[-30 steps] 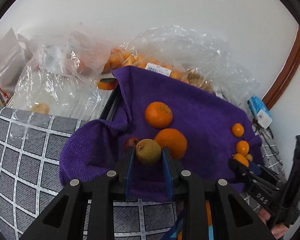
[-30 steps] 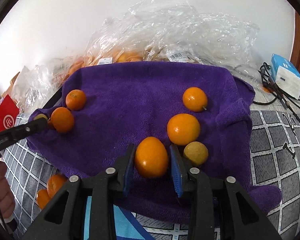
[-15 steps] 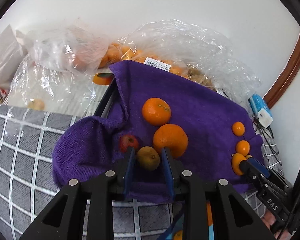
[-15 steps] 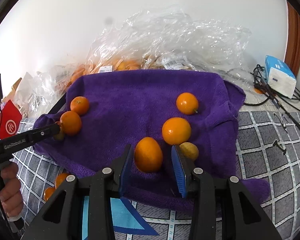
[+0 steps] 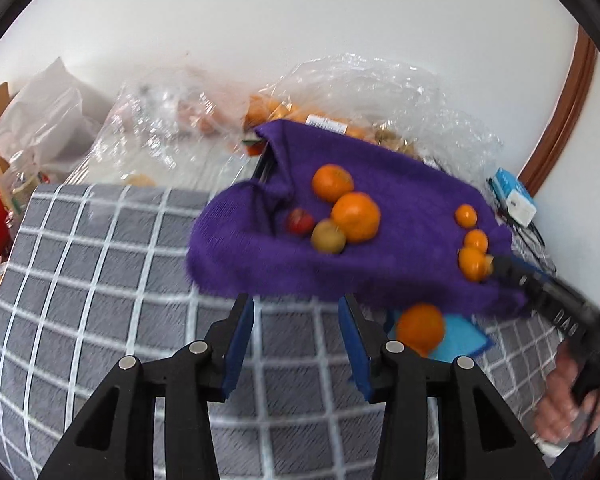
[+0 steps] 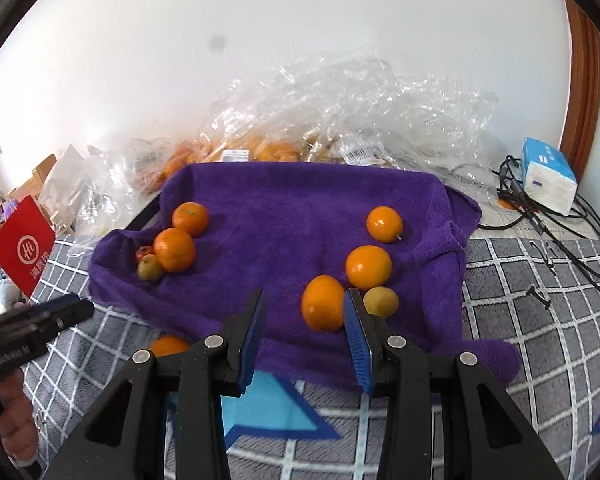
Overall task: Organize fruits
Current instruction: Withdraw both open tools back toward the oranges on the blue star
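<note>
A purple terry towel (image 6: 300, 216) lies on a grey checked bedspread (image 5: 100, 280). The left gripper (image 5: 296, 344), jaws opening and empty, hovers off the towel's near edge. A small green-brown fruit (image 5: 328, 237) rests near the towel's left edge beside an orange (image 5: 356, 217). The right gripper (image 6: 304, 334) is spread; an oval orange (image 6: 323, 303) lies loose between its fingers.
</note>
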`<move>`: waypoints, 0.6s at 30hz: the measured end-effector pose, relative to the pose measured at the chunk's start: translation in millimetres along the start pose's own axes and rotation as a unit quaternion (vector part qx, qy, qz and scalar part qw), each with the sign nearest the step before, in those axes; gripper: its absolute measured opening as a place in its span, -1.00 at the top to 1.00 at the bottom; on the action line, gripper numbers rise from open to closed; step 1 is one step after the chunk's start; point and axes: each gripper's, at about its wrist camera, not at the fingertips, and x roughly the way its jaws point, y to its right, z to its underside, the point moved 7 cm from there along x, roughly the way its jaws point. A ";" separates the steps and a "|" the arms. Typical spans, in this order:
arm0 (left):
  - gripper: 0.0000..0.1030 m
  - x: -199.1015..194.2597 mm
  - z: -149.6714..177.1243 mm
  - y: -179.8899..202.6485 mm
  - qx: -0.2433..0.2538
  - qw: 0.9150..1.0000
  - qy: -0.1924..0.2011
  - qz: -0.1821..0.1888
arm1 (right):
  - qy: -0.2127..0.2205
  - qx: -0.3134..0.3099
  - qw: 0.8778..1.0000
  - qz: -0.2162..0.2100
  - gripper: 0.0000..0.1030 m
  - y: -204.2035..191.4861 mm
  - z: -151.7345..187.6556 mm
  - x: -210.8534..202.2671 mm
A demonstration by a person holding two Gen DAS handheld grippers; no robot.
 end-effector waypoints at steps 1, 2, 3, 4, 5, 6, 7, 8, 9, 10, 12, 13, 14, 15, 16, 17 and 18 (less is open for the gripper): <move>0.13 -1.8 5.5 -2.8 0.002 1.000 -0.001 0.000 | 0.003 0.000 1.000 0.004 0.23 -2.0 0.9 -4.9; 0.09 -2.8 10.1 -5.9 0.004 1.000 -0.001 -0.004 | 0.005 0.001 1.000 0.007 0.23 -4.3 2.7 -10.9; 0.09 -3.6 14.8 -9.6 0.005 1.000 -0.003 -0.009 | 0.005 0.001 1.000 0.008 0.23 -5.8 4.4 -15.4; 0.09 -4.0 19.5 -13.4 0.006 1.000 -0.006 -0.015 | 0.006 0.003 1.000 0.007 0.23 -7.0 6.2 -18.7; 0.08 -4.2 23.2 -16.0 0.007 1.000 -0.007 -0.019 | 0.005 0.006 1.000 0.005 0.23 -9.0 9.0 -22.7; 0.08 -5.1 27.2 -19.4 0.008 1.000 -0.008 -0.023 | 0.002 0.009 1.000 0.002 0.23 -10.7 11.7 -24.6; 0.04 -5.6 30.6 -22.0 0.010 1.000 -0.007 -0.028 | -0.002 0.012 1.000 -0.002 0.23 -13.6 15.1 -25.7; 0.00 -6.3 34.2 -26.3 0.011 0.999 -0.006 -0.036 | -0.010 0.014 1.000 -0.009 0.23 -17.4 20.2 -25.7; 0.00 -6.2 37.1 -30.5 0.011 0.999 -0.007 -0.043 | -0.014 0.015 1.000 -0.012 0.23 -19.6 23.3 -24.2; 0.00 -5.6 39.4 -34.2 0.009 0.999 -0.010 -0.047 | -0.019 0.013 1.000 -0.013 0.23 -22.7 27.8 -23.0; 0.00 -3.9 44.5 -41.9 0.002 0.999 -0.018 -0.048 | -0.029 0.007 1.000 -0.010 0.23 -29.8 35.8 -19.1; 0.00 -4.2 45.5 -43.8 0.001 0.999 -0.017 -0.049 | -0.033 0.006 0.999 -0.012 0.23 -33.7 38.7 -17.8; -0.01 -5.5 46.1 -45.9 0.002 0.999 -0.012 -0.052 | -0.037 0.006 0.999 -0.016 0.23 -38.4 40.7 -15.6; -0.01 -5.6 46.6 -47.4 0.005 0.998 -0.010 -0.057 | -0.040 0.005 0.999 -0.021 0.23 -42.9 41.6 -13.9; -0.02 -5.4 47.0 -48.6 0.007 0.998 -0.010 -0.060 | -0.043 0.003 0.999 -0.025 0.23 -48.7 41.8 -12.0; -0.03 -5.1 47.5 -49.0 0.009 0.998 -0.008 -0.060 | -0.044 0.000 0.999 -0.027 0.23 -52.8 41.5 -11.4; -0.03 -4.9 48.3 -49.5 0.014 0.998 -0.004 -0.065 | -0.044 -0.003 0.999 -0.030 0.23 -57.1 40.8 -10.7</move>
